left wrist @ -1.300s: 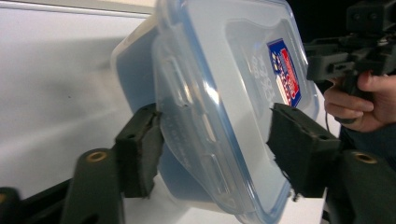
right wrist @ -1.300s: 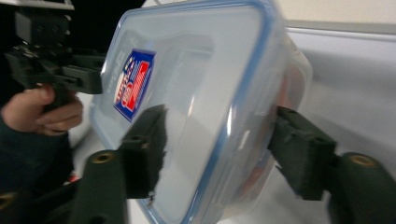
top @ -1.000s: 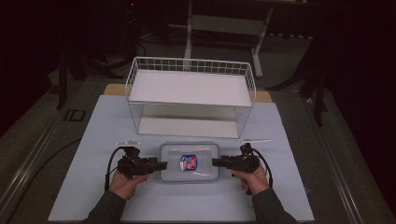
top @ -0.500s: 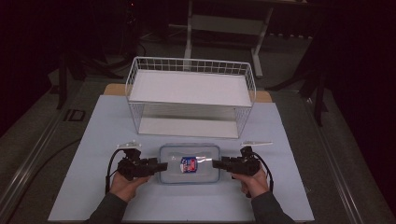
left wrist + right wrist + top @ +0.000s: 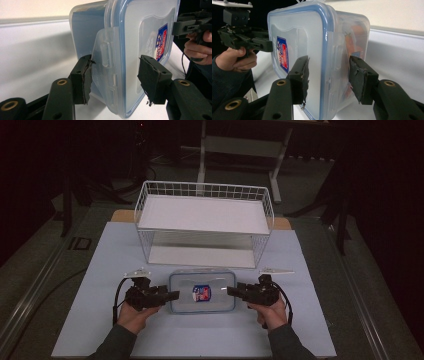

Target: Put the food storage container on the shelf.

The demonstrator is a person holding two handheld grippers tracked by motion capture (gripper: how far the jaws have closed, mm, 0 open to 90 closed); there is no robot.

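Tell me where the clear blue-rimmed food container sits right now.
In the high view the food container lies on the table's white mat, between the left gripper and right gripper, just before the wire rack.

left gripper (image 5: 170, 295) fingers spread apart, right gripper (image 5: 231, 291) likewise

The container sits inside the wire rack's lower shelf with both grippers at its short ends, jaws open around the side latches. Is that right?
Not quite. The container sits on the table in front of the wire rack, not on its lower shelf; the high view shows this. The rest holds: left gripper and right gripper are at its short ends, jaws open around the side latches.
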